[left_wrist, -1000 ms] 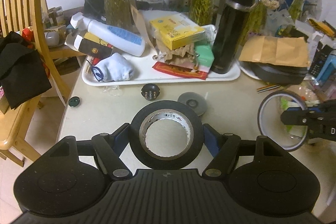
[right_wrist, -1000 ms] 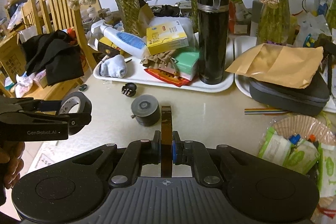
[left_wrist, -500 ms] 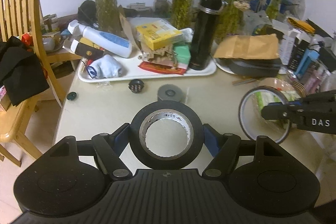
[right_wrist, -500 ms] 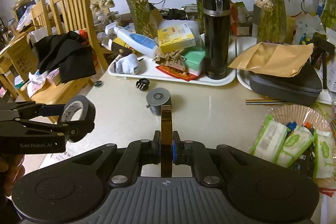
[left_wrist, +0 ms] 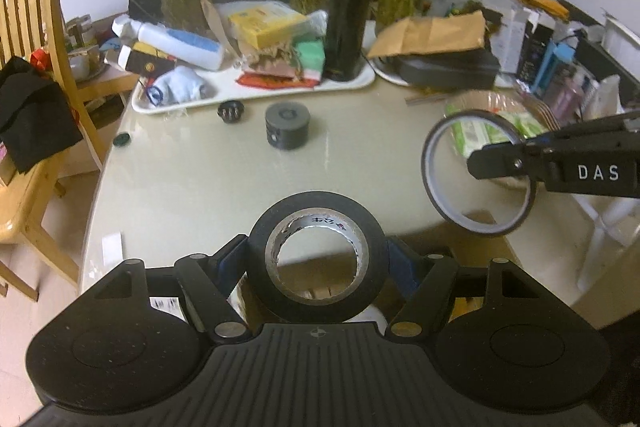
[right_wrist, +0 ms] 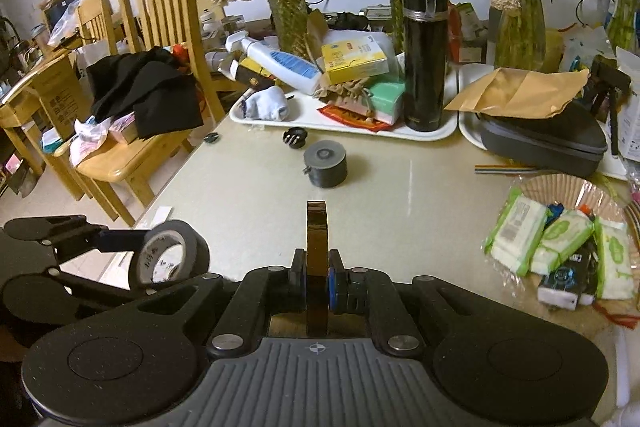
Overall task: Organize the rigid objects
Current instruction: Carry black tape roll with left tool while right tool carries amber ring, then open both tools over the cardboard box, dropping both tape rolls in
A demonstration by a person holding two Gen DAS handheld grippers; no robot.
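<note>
My left gripper (left_wrist: 318, 259) is shut on a thick black tape roll (left_wrist: 260, 259) with a grey core, held above the table's near edge; the roll also shows in the right wrist view (right_wrist: 188, 239). My right gripper (right_wrist: 317, 273) is shut on a thin dark tape ring (right_wrist: 317, 227), held edge-on; in the left wrist view the ring (left_wrist: 430, 183) hangs at the right from the right gripper's finger (left_wrist: 500, 161). A grey cylinder (left_wrist: 287, 125) and a small black ribbed part (left_wrist: 230, 111) sit on the beige table (left_wrist: 200, 179).
A white tray (left_wrist: 256, 93) at the back holds a lotion bottle, yellow box, sock and black flask (left_wrist: 348, 15). A grey case (right_wrist: 544, 143) under brown paper, a basket of wipe packs (right_wrist: 560, 239), plant vases and wooden chairs (right_wrist: 160, 39) surround the table.
Both grippers have drawn back toward the table's near edge and risen, each still holding its tape. The tray and table objects look farther away.
</note>
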